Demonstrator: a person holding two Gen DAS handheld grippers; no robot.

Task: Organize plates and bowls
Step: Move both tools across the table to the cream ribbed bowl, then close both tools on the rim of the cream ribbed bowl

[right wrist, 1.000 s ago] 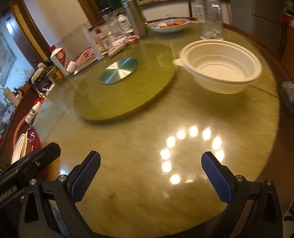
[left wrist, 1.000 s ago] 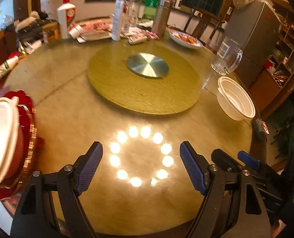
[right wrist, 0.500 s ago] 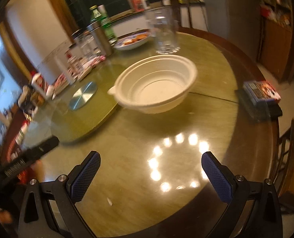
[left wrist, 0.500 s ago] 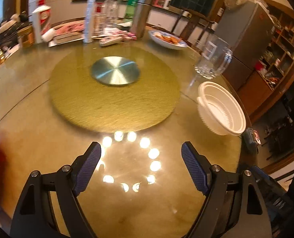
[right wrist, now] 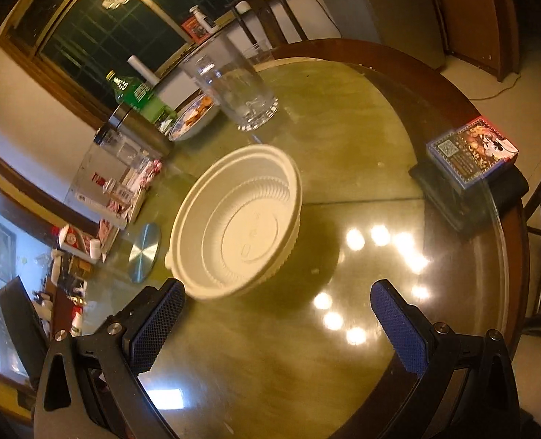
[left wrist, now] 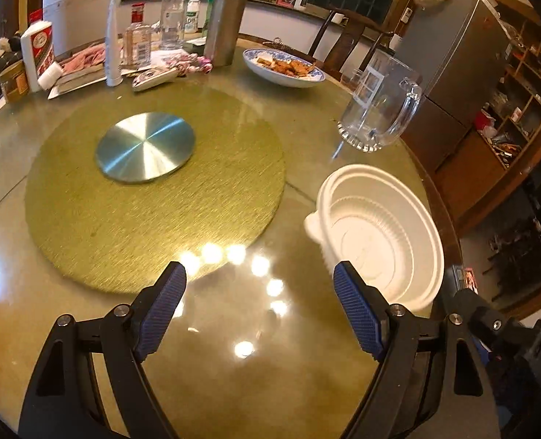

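I've got both grippers spread wide with nothing between the jaws. The white plastic bowl (right wrist: pixel 239 225) sits alone on the glass tabletop (right wrist: pixel 362 153) near the edge, just off the lazy Susan (left wrist: pixel 153 197) and in front of the glass mug (left wrist: pixel 378 109). The right gripper (right wrist: pixel 276 320) is lined up, its left pad just short of the rim, jaws wide presumably to straddle that rim. The left gripper (left wrist: pixel 259 309) is beside the bowl, free to steady it.

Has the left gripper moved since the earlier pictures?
Yes. The left gripper moved right, toward the white bowl; its right finger now overlaps the rim.
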